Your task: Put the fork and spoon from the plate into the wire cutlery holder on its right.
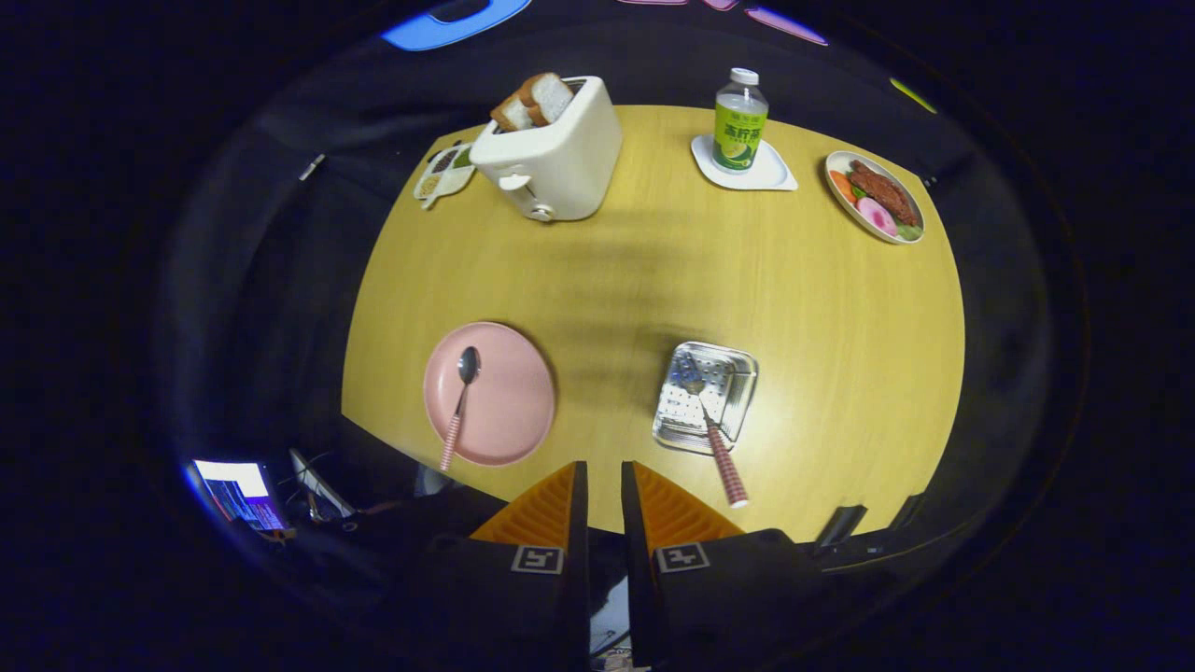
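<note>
Gripper (597, 485) held high over the near edge of the bench (822, 308); its fingers stand close together with a narrow gap, pinching nothing. Fork (707, 411) already lies in the wire cutlery holder (738, 373), tines inside, handle sticking out over the near rim toward the fingers. Spoon (458, 403) remains on the pink plate (509, 392), bowl pointing away, patterned handle reaching past the near rim. Plate sits ahead-left of the fingers, holder ahead-right, the two well apart.

Judged step: fetch the spoon. Suggested approach: spread the fingers first, descend over the handle's near end where it overhangs the plate rim, jaws across the handle, then close. Lift clear before swinging right, and lower it beside the fork without knocking the fork's handle.
</note>
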